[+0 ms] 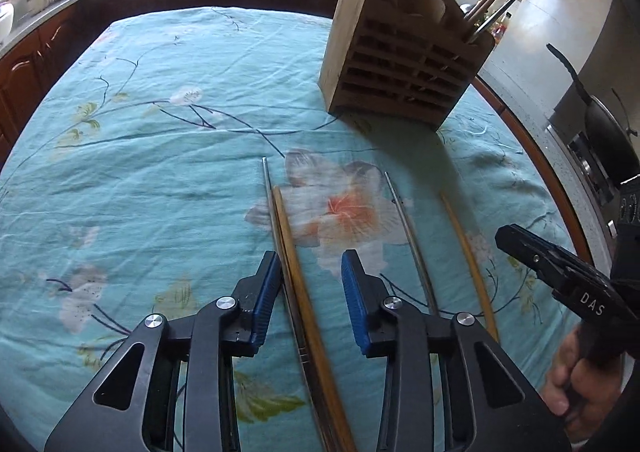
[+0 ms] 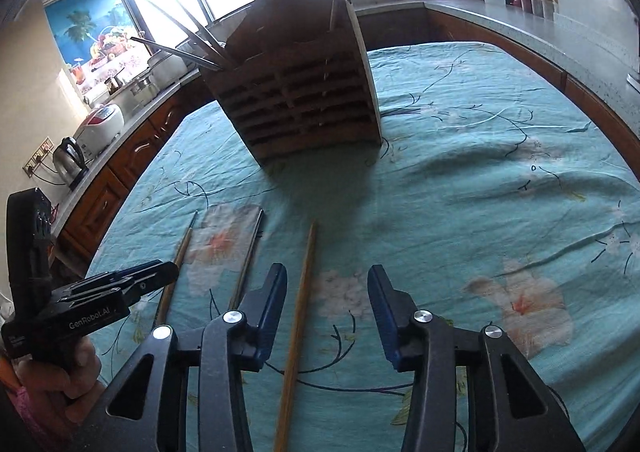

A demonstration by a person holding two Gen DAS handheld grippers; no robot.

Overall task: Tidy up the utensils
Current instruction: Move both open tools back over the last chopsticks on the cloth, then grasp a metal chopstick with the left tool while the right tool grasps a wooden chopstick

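On the teal flowered tablecloth (image 1: pixel 160 172) lie a metal chopstick (image 1: pixel 269 192) and a wooden chopstick (image 1: pixel 292 252) side by side. Both pass between the blue pads of my left gripper (image 1: pixel 311 256), close to its left pad; the right pad stands apart from them. Further right lie a second metal chopstick (image 1: pixel 408 236) and a second wooden chopstick (image 2: pixel 300 312). My right gripper (image 2: pixel 327 270) straddles that wooden one with gaps on both sides. A slotted wooden utensil holder (image 1: pixel 400 64) (image 2: pixel 296 100) stands beyond, with chopsticks and other utensils in it.
Each gripper shows in the other's view, held by a hand (image 1: pixel 580 384). Brown cabinets and a grey counter (image 2: pixel 520 20) ring the table. A pan (image 1: pixel 600 132) sits on a stove at the right; a kettle (image 2: pixel 72 160) and a rice cooker (image 2: pixel 102 124) stand at the left.
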